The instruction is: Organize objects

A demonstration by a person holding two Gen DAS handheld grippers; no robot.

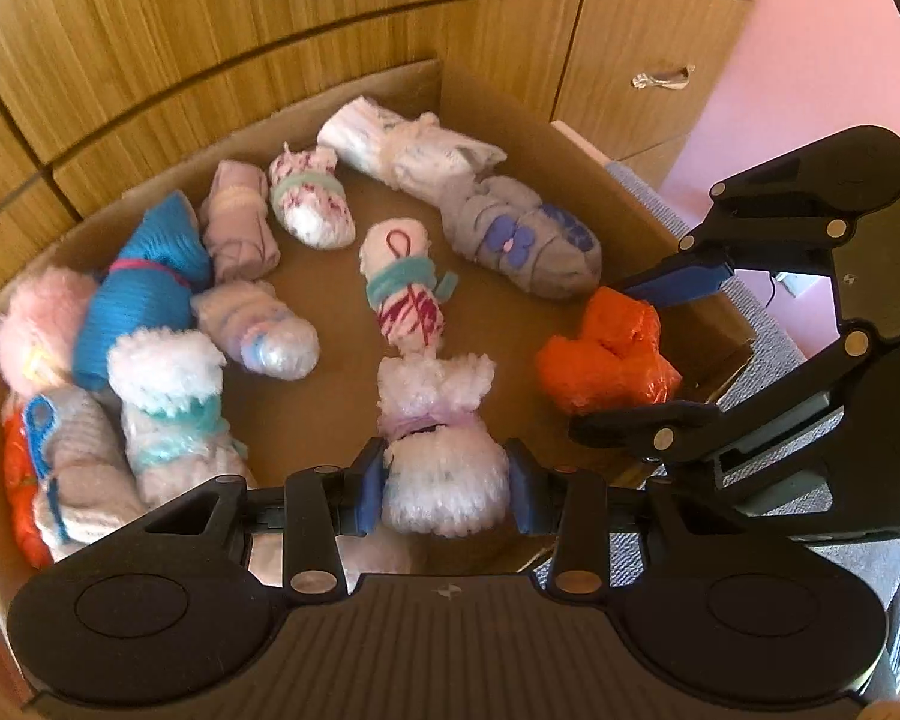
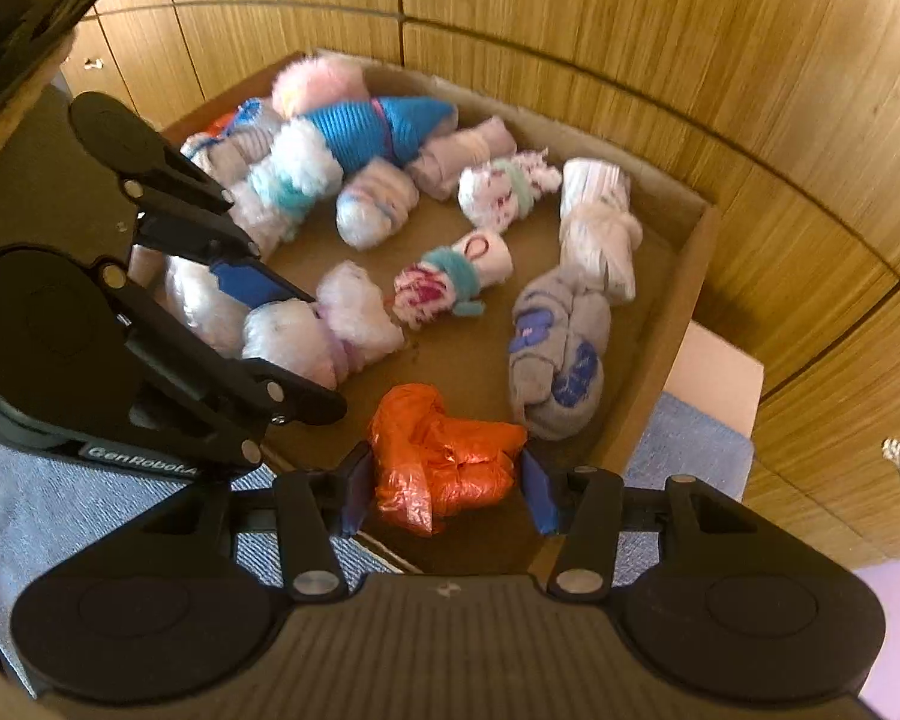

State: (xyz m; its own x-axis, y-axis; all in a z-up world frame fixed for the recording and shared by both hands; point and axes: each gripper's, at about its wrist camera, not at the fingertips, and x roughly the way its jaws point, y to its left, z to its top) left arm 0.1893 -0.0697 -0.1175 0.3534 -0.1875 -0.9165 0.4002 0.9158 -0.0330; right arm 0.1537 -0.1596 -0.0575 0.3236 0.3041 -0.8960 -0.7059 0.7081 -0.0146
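Note:
An open cardboard box (image 1: 390, 96) holds several rolled sock bundles. My left gripper (image 1: 447, 495) is shut on a fluffy white bundle tied with a lilac band (image 1: 444, 480), low over the box's near side. My right gripper (image 2: 447, 492) is shut on a crinkly orange bundle (image 2: 444, 468) near the box's front right corner. Each wrist view shows the other tool: the right gripper (image 1: 630, 354) with the orange bundle (image 1: 606, 354), and the left gripper (image 2: 306, 354) with the white bundle (image 2: 306, 336).
In the box lie a blue knitted roll (image 1: 150, 276), a grey sock roll with purple bows (image 1: 522, 240), a white roll with a teal band (image 1: 402, 276) and others. Wooden cabinet fronts (image 1: 270, 12) stand behind. A blue-grey cloth (image 2: 690, 450) lies under the box.

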